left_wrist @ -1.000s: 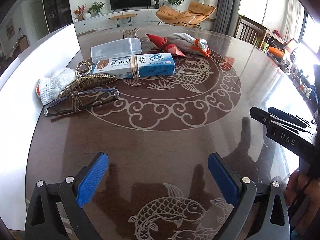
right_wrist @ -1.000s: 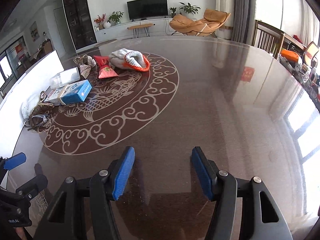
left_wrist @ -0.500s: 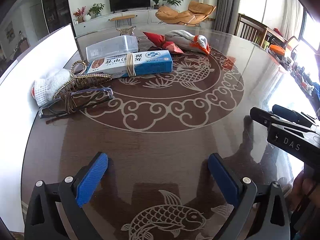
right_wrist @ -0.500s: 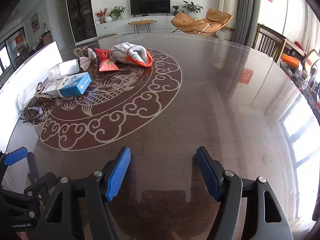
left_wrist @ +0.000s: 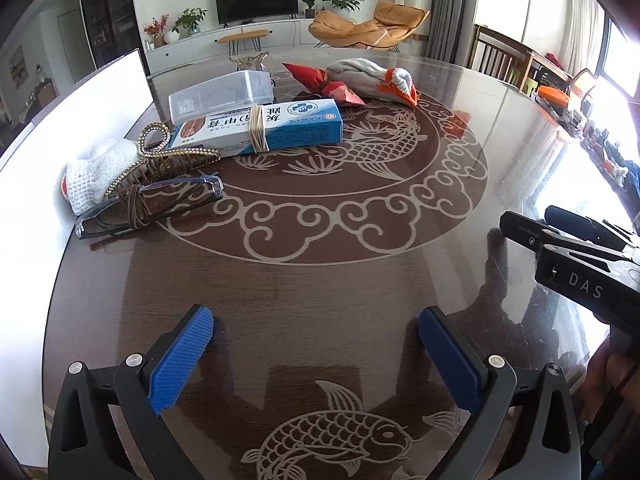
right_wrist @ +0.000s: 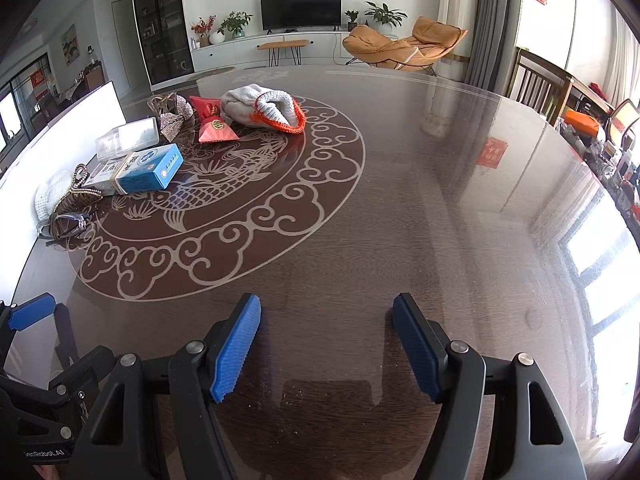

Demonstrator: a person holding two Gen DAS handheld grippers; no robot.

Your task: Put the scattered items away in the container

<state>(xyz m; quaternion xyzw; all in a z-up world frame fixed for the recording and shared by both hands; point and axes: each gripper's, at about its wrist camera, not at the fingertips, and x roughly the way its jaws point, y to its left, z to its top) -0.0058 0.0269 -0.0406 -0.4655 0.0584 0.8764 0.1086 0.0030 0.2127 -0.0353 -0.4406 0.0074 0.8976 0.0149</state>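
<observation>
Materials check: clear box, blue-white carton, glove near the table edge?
Clear box: likely rigid plastic, translucent with glossy highlights. Blue-white carton: printed cardboard by its crisp folded edges, bound with a tan band. Glove: white knit fabric, visible stitch texture, matte.

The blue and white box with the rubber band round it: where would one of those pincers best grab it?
Probably across the narrow width of the box, near the rubber band at its middle, coming down from above. It lies flat and long on the table, so its two long sides are free. The open left gripper is nearer.
</observation>
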